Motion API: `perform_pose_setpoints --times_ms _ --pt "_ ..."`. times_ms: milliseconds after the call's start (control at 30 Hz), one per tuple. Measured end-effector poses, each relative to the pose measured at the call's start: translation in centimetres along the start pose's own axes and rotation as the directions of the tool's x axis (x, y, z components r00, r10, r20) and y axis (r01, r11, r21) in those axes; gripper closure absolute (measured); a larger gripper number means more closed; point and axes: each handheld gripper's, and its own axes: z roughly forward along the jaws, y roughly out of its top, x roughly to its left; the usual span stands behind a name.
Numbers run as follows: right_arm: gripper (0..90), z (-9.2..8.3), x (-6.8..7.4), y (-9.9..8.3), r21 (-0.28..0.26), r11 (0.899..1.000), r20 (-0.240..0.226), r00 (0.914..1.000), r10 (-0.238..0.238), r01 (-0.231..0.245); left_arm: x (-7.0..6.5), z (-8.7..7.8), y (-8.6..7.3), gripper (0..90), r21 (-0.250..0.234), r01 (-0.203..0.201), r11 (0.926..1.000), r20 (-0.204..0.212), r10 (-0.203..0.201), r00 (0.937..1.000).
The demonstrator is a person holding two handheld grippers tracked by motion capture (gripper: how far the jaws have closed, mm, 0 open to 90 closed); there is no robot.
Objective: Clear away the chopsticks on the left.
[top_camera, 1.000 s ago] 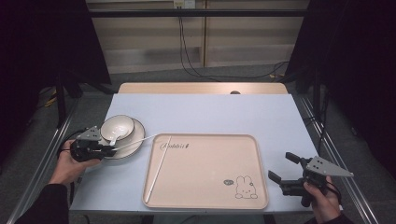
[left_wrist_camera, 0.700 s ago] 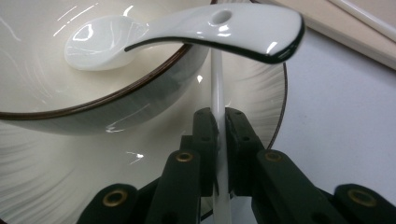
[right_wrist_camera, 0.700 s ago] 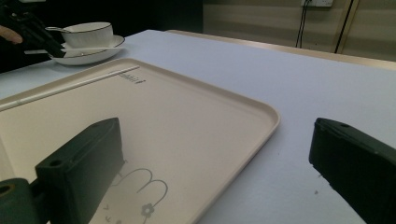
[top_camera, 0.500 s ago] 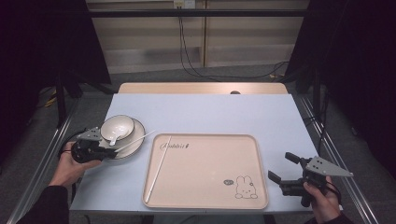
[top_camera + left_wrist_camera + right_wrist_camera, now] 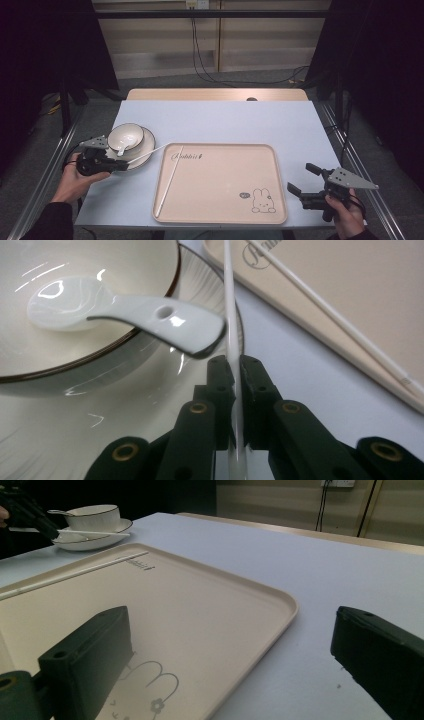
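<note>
The left gripper (image 5: 234, 371) was clamped on a white chopstick (image 5: 148, 152) lying across the plate (image 5: 145, 142), its long axis pointing toward the tray (image 5: 220, 215); the far right gripper (image 5: 300, 182) stood open, empty.

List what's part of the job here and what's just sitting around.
In play: left gripper shut on a white chopstick; second chopstick lying on the tray.
Idle: bowl, spoon, plate, right gripper open.
</note>
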Motion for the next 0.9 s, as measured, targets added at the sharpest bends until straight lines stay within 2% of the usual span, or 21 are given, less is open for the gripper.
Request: perform_pose_setpoints --times_ms 167,233,267,300,333,400,500,567,633,667,733,767,800,833,900 --pt "2.6 0.0 0.0 0.0 0.002 1.0 -0.003 1.0 -0.003 0.003 -0.7 -0.7 0.3 84.5 -0.035 0.029 0.999 0.007 -0.028 0.9996" --pt "2.6 0.0 0.0 0.0 0.002 1.0 -0.002 1.0 -0.002 0.002 -1.0 -0.8 0.3 84.5 -0.064 0.075 0.9952 0.019 -0.074 0.9971" --pt "2.6 0.0 0.0 0.0 0.002 1.0 -0.002 1.0 -0.001 0.001 -1.2 -0.8 0.2 84.5 -0.065 0.083 0.9945 0.019 -0.082 0.9965" --pt "2.7 0.0 0.0 0.0 0.002 1.0 -0.001 1.0 -0.003 0.003 -1.3 -0.9 0.1 84.5 -0.064 0.086 0.9943 0.008 -0.086 0.9963" --pt "2.8 0.0 0.0 0.0 0.003 1.0 -0.002 1.0 -0.001 0.001 -1.5 -0.9 -0.1 84.5 -0.088 0.106 0.9905 0.003 -0.106 0.9944" --pt "2.7 0.0 0.0 0.0 0.003 1.0 -0.003 1.0 -0.001 0.001 -1.7 -1.1 -0.4 84.5 -0.101 0.118 0.9878 0.01 -0.118 0.993" --pt "2.8 -0.1 0.0 0.0 0.002 1.0 -0.003 1.0 0.002 -0.002 -2.6 -1.4 -0.8 84.5 -0.132 0.127 0.983 -0.024 -0.132 0.991" --pt "2.8 -0.1 0.0 0.0 0.001 1.0 -0.002 1.0 0.003 -0.003 -3.2 -1.6 -1.2 84.6 -0.152 0.157 0.9759 -0.036 -0.164 0.9859" --pt "3.1 -0.1 0.0 0.0 -0.002 1.0 0.003 1.0 0.002 -0.002 -3.9 -1.8 -1.3 84.7 -0.167 0.166 0.972 -0.063 -0.178 0.9819" --pt "3.1 -0.1 0.0 0.0 -0.004 1.0 0.007 1.0 -0.001 0.001 -4.1 -1.9 -1.5 84.7 -0.182 0.18 0.9666 -0.063 -0.194 0.9789" --pt "3.2 -0.1 0.0 0.0 -0.006 1.0 0.005 1.0 0.007 -0.007 -4.8 -2.3 -1.5 84.7 -0.202 0.191 0.9605 -0.075 -0.21 0.9749" --pt "3.2 -0.1 0.0 0.0 -0.006 1.0 0.006 0.9999 0.009 -0.009 -5.1 -2.4 -1.5 84.7 -0.211 0.207 0.9554 -0.08 -0.228 0.9705" --pt "3.1 -0.1 0.0 0.1 -0.006 1.0 0.004 1.0 0.007 -0.007 -5.3 -2.5 -1.6 84.7 -0.214 0.215 0.9527 -0.068 -0.234 0.9697" --pt "3.1 -0.1 0.0 0.1 -0.003 1.0 0.002 1.0 0.001 -0.001 -5.7 -2.6 -1.6 84.7 -0.225 0.213 0.9509 -0.08 -0.236 0.9685" --pt "3.2 0.0 0.0 0.0 -0.004 1.0 0.003 1.0 0.003 -0.003 -6.5 -2.8 -1.6 84.7 -0.237 0.224 0.9453 -0.077 -0.248 0.9658"
